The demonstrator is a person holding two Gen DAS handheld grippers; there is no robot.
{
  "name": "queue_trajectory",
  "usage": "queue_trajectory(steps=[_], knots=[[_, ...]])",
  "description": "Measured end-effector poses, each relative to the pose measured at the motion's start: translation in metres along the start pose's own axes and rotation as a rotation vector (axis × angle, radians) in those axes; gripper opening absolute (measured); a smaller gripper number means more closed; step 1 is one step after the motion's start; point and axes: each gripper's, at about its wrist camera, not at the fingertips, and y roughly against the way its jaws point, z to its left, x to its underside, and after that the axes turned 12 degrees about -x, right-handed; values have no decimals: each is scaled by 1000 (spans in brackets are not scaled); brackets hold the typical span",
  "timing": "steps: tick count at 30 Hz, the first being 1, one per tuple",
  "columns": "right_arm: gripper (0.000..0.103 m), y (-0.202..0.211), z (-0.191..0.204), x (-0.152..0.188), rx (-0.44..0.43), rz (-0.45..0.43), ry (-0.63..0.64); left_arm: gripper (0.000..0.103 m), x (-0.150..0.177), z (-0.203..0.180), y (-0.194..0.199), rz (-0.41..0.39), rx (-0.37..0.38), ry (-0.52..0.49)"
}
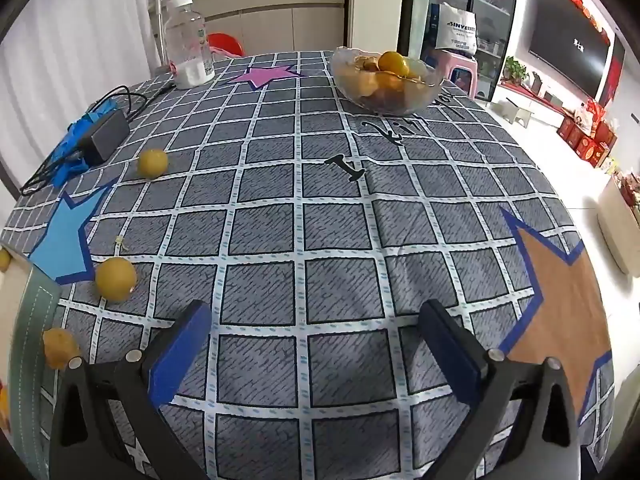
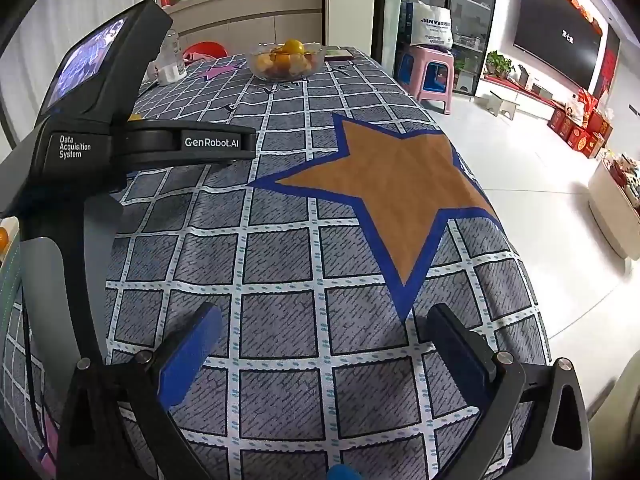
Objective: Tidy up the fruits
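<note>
I hold my left gripper (image 1: 316, 320) and right gripper (image 2: 324, 324) spread wide and empty above the tablecloth (image 1: 320, 240), ready for loose fruits like the nearest one (image 1: 116, 279), presumably bound for the far glass bowl (image 1: 386, 80).

Three loose fruits (image 1: 116, 279), one bowl (image 1: 388, 80)
</note>
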Motion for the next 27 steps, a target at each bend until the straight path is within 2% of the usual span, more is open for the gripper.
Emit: queue_trajectory(steps=[27], knots=[[103,0,-1,-1,1,0,2,103,-5,8,-1,6,12,6]])
